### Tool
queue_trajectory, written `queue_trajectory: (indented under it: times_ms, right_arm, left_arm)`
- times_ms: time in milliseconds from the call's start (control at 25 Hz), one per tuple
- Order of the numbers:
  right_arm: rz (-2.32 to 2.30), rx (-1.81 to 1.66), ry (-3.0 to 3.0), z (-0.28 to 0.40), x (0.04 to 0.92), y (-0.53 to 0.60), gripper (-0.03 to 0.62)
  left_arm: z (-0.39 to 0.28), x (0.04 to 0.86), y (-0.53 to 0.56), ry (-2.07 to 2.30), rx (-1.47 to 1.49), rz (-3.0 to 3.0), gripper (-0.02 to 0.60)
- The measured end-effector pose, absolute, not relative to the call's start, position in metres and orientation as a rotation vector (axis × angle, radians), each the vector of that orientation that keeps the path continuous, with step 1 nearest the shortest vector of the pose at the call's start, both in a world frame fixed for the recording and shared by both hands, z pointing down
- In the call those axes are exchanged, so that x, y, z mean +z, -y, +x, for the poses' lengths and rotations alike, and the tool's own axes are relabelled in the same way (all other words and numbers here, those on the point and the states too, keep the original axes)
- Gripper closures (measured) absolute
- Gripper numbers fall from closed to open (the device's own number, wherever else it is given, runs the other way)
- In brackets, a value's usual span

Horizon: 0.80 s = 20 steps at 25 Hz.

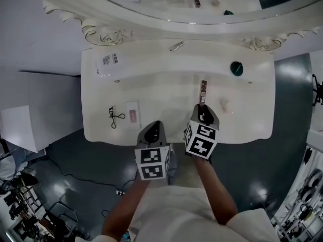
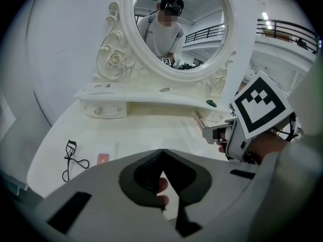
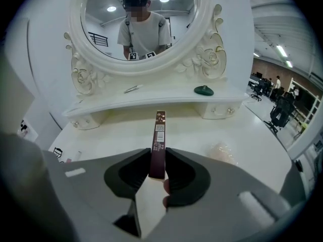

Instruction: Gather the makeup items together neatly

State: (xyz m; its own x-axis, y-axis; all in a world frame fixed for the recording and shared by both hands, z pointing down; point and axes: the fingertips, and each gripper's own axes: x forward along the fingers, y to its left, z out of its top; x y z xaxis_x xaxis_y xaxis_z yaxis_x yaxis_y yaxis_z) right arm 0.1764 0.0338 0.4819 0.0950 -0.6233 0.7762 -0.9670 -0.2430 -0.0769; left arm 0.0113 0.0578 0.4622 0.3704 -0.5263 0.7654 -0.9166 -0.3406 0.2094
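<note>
Doing carry step: pinching box in right gripper. Holding nothing in left gripper, shut tight. Next, likely needing: laying box beside curler, left of frame.

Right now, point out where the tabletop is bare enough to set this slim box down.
Barest: the middle of the tabletop, between the pink card and the slim box in the right gripper. Also free: the right end, past the clear wrapped item. Crowded: front left, where the eyelash curler lies beside the card.
</note>
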Motion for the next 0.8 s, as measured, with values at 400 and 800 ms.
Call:
queue_trajectory:
  times_ms: [400, 800]
  right_arm:
    - [1.853, 0.972, 1.603, 0.139, 0.475, -0.039, 0.507]
    - [1.789, 0.965, 1.634, 0.099, 0.476, -0.047, 0.507]
  left_arm:
    - [-0.014, 0.462, -0.062, 1.27, 0.78, 1.965, 0.572]
    - [-0.05, 0.464, -0.07, 1.31, 0.774, 1.926, 0.572]
